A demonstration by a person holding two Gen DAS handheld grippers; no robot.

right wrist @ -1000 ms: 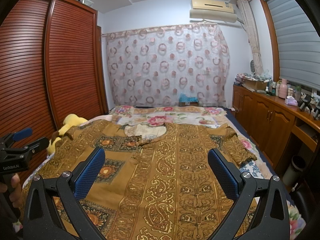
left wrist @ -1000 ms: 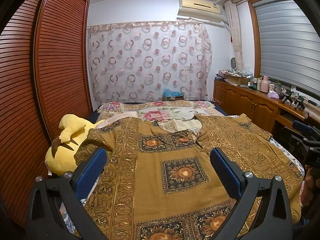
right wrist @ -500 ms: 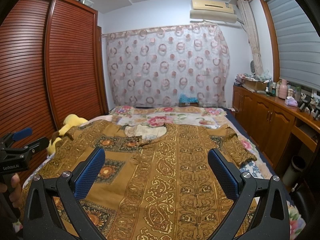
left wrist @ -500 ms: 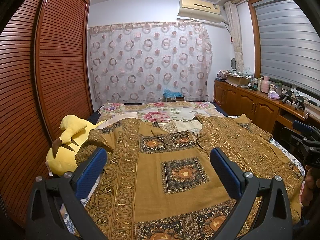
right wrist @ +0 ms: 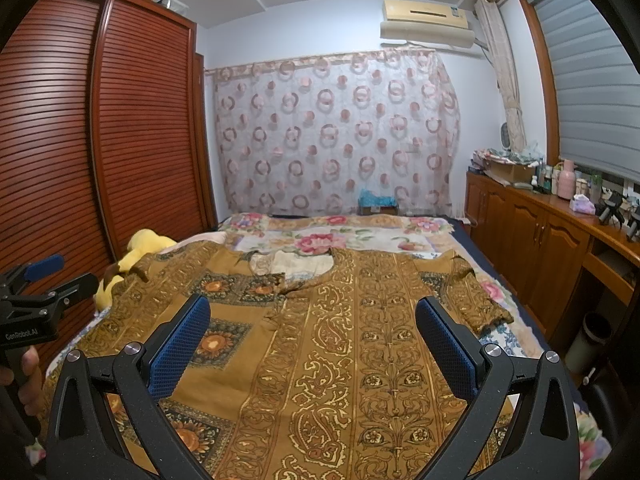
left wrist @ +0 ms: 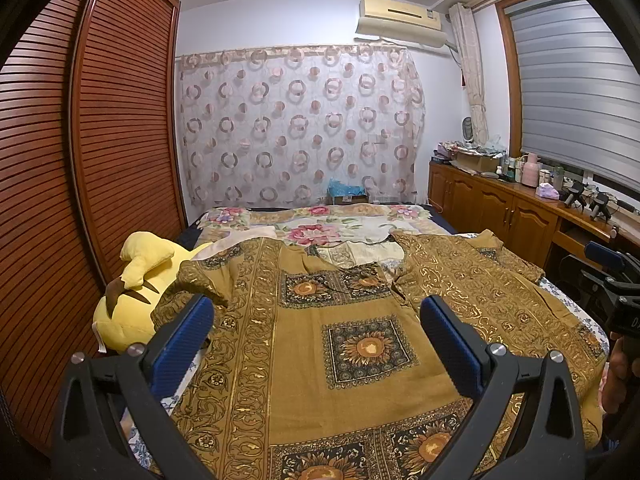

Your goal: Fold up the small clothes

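A mustard-gold patterned garment (left wrist: 320, 344) (right wrist: 340, 344) lies spread flat on the bed, neck opening toward the far end, short sleeves out to both sides. My left gripper (left wrist: 316, 320) hovers open above its left half, blue pads wide apart with nothing between them. Over the right half my right gripper (right wrist: 312, 320) is open too, holding nothing. Each gripper shows at the edge of the other's view, held by a hand: the right one (left wrist: 612, 284), the left one (right wrist: 36, 292).
A floral bedspread (right wrist: 320, 240) covers the bed under the garment. A yellow plush toy (left wrist: 132, 292) lies at the left bed edge by the slatted wooden wardrobe (left wrist: 80, 160). Wooden cabinets (right wrist: 532, 248) with bottles run along the right wall. A small bin (right wrist: 588, 340) stands by them.
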